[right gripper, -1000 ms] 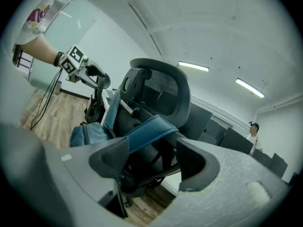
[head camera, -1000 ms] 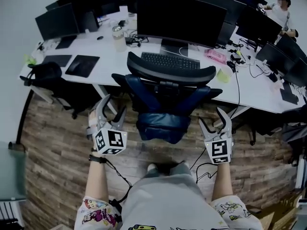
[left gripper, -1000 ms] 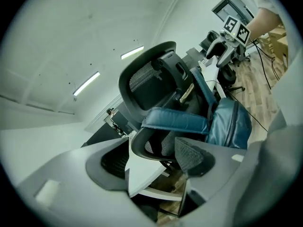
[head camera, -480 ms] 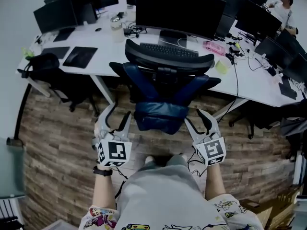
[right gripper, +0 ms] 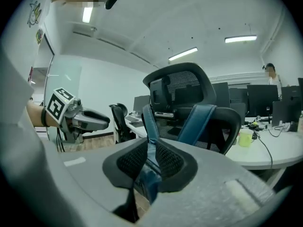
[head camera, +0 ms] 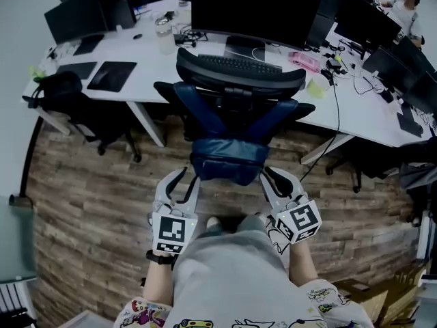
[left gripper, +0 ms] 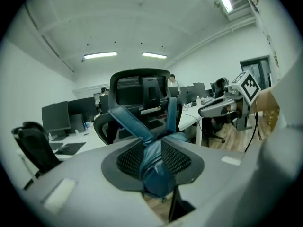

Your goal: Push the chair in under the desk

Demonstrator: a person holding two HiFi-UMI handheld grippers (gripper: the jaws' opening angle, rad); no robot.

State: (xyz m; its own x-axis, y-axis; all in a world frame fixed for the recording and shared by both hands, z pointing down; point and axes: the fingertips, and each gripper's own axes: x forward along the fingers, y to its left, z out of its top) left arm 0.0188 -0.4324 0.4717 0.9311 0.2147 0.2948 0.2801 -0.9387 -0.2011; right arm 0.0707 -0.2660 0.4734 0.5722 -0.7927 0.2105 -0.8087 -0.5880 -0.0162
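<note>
A black office chair [head camera: 240, 79] with blue back straps and a blue lower cushion [head camera: 229, 157] stands with its back towards me, in front of the white desk [head camera: 147, 87]. My left gripper [head camera: 189, 177] is at the cushion's left end and my right gripper [head camera: 272, 177] at its right end. Both sets of jaws have just been closing. In the left gripper view the blue cushion [left gripper: 154, 174] fills the gap of the left gripper [left gripper: 152, 157] and the pads press on it. In the right gripper view the right gripper [right gripper: 150, 160] pinches the cushion's blue edge [right gripper: 147, 178].
A large monitor [head camera: 256, 9] and a keyboard [head camera: 239, 65] sit on the desk behind the chair, with a bottle [head camera: 164, 43] and cables nearby. Another black chair [head camera: 65, 94] stands at the left. A person [head camera: 403, 12] sits far right. The floor is wood planks [head camera: 89, 197].
Both grippers moved inwards and forwards to the chair's blue cushion, rolled more upright, and their jaws closed on its two ends. The chair looks slightly nearer the desk.
</note>
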